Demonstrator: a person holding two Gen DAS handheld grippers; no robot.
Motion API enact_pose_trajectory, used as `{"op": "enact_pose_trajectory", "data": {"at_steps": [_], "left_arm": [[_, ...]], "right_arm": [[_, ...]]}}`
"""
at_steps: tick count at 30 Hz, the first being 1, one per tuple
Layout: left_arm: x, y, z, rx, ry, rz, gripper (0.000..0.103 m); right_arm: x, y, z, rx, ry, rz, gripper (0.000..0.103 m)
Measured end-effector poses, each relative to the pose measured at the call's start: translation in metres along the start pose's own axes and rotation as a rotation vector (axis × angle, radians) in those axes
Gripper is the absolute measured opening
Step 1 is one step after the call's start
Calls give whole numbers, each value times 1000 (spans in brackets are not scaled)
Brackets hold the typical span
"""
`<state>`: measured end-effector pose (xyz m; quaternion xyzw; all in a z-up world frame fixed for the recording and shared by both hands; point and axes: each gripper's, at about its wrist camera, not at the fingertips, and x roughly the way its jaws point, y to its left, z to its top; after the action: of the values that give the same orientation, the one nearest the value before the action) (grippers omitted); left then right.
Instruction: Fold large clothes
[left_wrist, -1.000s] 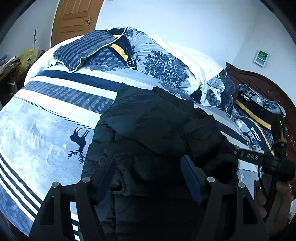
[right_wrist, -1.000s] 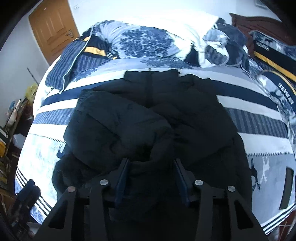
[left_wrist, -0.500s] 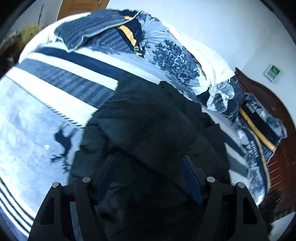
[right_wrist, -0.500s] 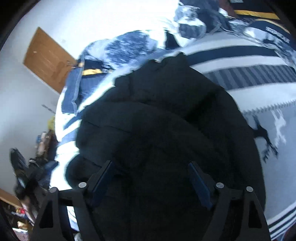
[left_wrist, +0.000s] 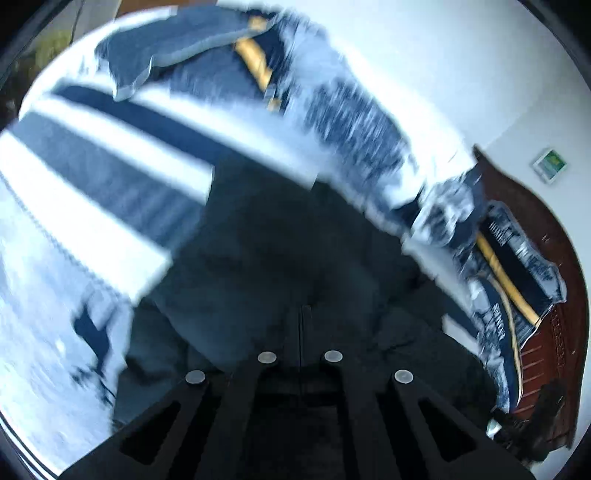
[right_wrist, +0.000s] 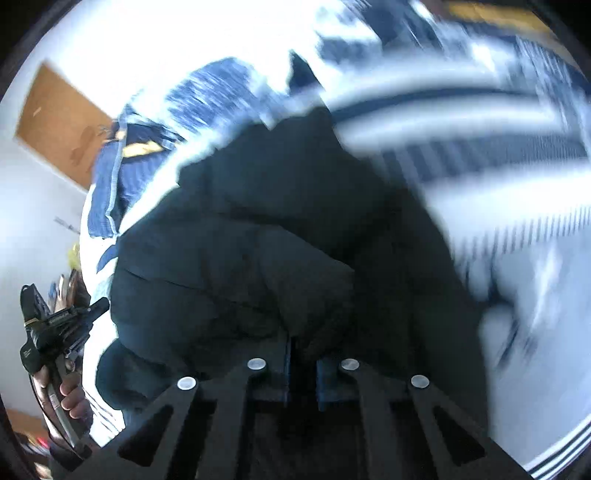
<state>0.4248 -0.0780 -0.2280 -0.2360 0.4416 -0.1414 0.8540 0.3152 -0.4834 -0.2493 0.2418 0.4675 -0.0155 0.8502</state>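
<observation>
Left wrist view: the left gripper (left_wrist: 301, 332), open half a second ago, now pinches the black padded jacket (left_wrist: 295, 243) lying mid-way across the striped bed cover (left_wrist: 110, 177), and the right gripper (right_wrist: 301, 354) likewise nips its near hem, suggesting that a fold-lift is starting.

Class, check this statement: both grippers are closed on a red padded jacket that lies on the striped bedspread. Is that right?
Not quite: the padded jacket is black, not red, as the right wrist view shows. The rest stands: the left gripper and the right gripper are both closed on it, and it lies on the striped bedspread.
</observation>
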Motion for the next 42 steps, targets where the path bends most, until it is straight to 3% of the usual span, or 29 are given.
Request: {"op": "enact_pose_trajectory", "data": {"at_steps": [2,5,8,10,12,13,15,17,19,21,22,23,24,25,26,28,31,33,36,37,39,40,41,42], "left_arm": [[-13,-4,9,8,-42,-2,0],[-10,-11,13,45,-48,48,0],[11,-10,0,78,25,68,0],[29,0,-8,73,83,89,1],[44,13,-16,48,131,96,15],[51,20,-18,19,158,106,39],[59,34,-20,-41,183,112,76],[62,46,-17,-114,167,101,78],[68,56,-11,-174,170,57,78],[77,65,-8,-228,176,65,77],[87,73,-4,-267,198,81,69],[93,77,-2,-294,215,78,35],[99,82,0,-326,243,71,19],[97,85,2,-359,248,57,9],[90,85,5,-372,216,35,5],[66,70,17,-257,107,47,3],[51,56,28,-141,32,111,4],[59,62,30,-148,69,147,5],[57,62,24,-92,111,177,10],[49,58,24,-65,105,181,16],[19,54,13,-4,69,204,45],[4,56,8,10,54,228,72],[-18,56,-3,35,16,271,82],[-42,56,-16,64,-28,298,83]], "right_arm": [[-26,22,36,-79,-71,-4,9],[-38,45,79,-167,-101,-20,9],[-12,48,112,-231,-86,-92,11],[22,24,122,-159,-27,-103,13],[49,-3,115,-92,36,-83,15],[57,-13,109,-64,44,-60,18],[58,-29,98,-4,47,0,34],[43,-41,84,47,2,90,77],[22,-48,72,71,-80,95,86],[16,-51,68,87,-102,122,86],[18,-54,66,111,-98,123,86],[23,-56,65,125,-87,110,85],[29,-56,67,115,-67,95,82],[42,-54,72,97,-33,33,60],[54,-53,78,86,-7,-19,25],[65,-51,87,89,44,27,9],[49,-38,105,41,-55,25,9],[50,-33,116,45,-72,5,9],[80,-29,124,26,-3,-3,9],[82,-32,120,30,6,-26,10],[70,-45,107,113,8,36,13],[56,-51,98,142,-18,86,26],[39,-55,86,159,-51,110,65],[24,-58,76,165,-75,121,87]]}}
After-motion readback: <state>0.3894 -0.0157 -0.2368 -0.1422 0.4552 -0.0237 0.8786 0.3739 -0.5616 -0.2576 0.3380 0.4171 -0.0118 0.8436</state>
